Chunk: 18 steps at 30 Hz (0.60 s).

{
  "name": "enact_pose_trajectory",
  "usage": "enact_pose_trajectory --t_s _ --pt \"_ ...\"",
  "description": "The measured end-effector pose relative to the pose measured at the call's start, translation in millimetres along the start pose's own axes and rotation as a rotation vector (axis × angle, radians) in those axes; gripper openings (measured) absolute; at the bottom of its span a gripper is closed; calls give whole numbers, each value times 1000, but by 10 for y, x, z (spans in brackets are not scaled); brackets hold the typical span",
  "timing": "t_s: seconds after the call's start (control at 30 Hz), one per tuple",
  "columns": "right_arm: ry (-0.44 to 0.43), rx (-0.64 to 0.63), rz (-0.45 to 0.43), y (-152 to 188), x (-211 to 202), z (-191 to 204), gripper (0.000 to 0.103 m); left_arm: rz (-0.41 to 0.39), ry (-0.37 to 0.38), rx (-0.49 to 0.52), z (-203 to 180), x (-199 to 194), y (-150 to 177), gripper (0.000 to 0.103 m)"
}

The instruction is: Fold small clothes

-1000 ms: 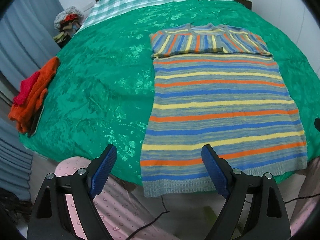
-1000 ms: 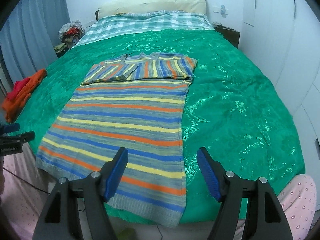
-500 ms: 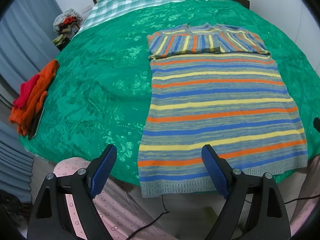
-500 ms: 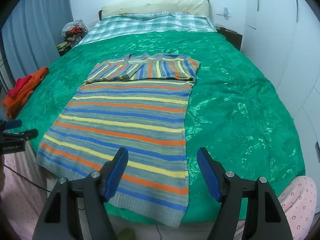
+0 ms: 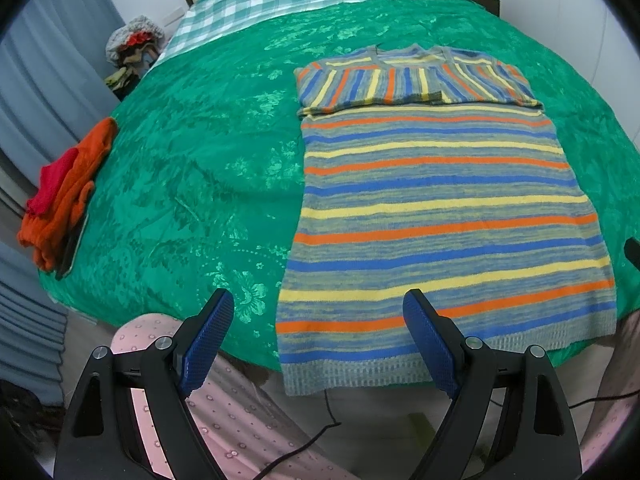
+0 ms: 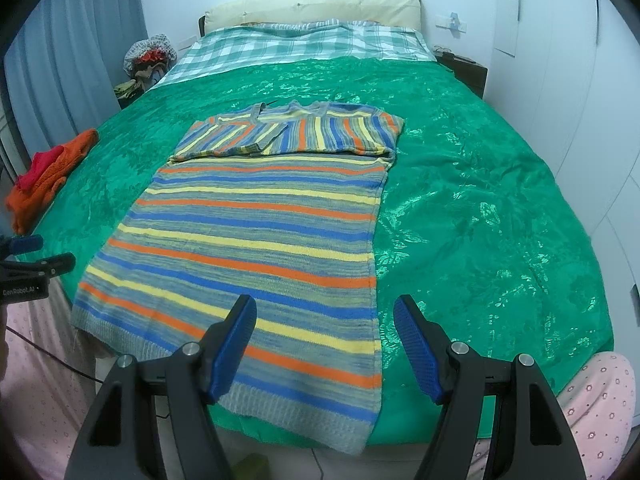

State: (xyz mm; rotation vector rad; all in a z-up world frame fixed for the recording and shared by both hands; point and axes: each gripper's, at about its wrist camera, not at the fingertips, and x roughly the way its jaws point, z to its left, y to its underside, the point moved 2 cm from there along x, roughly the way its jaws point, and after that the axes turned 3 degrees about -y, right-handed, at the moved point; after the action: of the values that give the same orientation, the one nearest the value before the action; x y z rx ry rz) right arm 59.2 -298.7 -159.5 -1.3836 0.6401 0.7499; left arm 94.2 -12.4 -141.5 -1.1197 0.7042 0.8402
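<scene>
A striped knit sweater [image 5: 436, 216] [image 6: 256, 240] in blue, yellow, orange and grey lies flat on the green bedspread [image 5: 192, 184] [image 6: 480, 208]. Its sleeves are folded across the chest at the far end, and its ribbed hem hangs over the near bed edge. My left gripper [image 5: 318, 320] hovers open above the hem's left corner, holding nothing. My right gripper [image 6: 324, 328] hovers open above the hem's right corner, also with nothing between its blue pads. The left gripper's tip [image 6: 28, 256] shows at the left edge of the right wrist view.
A pile of orange and red clothes [image 5: 64, 196] [image 6: 44, 176] lies at the bed's left edge. A plaid sheet [image 6: 296, 44] and a pillow cover the head end. A person's pink dotted trousers [image 5: 224, 396] and a black cable [image 5: 316, 436] are below the bed edge.
Both views have shifted only slightly; the sweater and the grippers' jaws stay as they were.
</scene>
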Motion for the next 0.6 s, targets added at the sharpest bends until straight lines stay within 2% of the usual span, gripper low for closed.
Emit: enact_pose_trajectory --t_s 0.4,0.47,0.53,0.6 --pt "12 -9 16 1 34 9 71 7 8 6 -13 39 25 88" --pt "45 -8 42 -26 50 5 71 9 14 7 -16 45 30 88" --pt "129 -7 85 -90 43 3 71 8 31 0 -7 42 33 88" --pt "168 4 102 -149 -17 3 75 2 52 -12 4 27 31 89"
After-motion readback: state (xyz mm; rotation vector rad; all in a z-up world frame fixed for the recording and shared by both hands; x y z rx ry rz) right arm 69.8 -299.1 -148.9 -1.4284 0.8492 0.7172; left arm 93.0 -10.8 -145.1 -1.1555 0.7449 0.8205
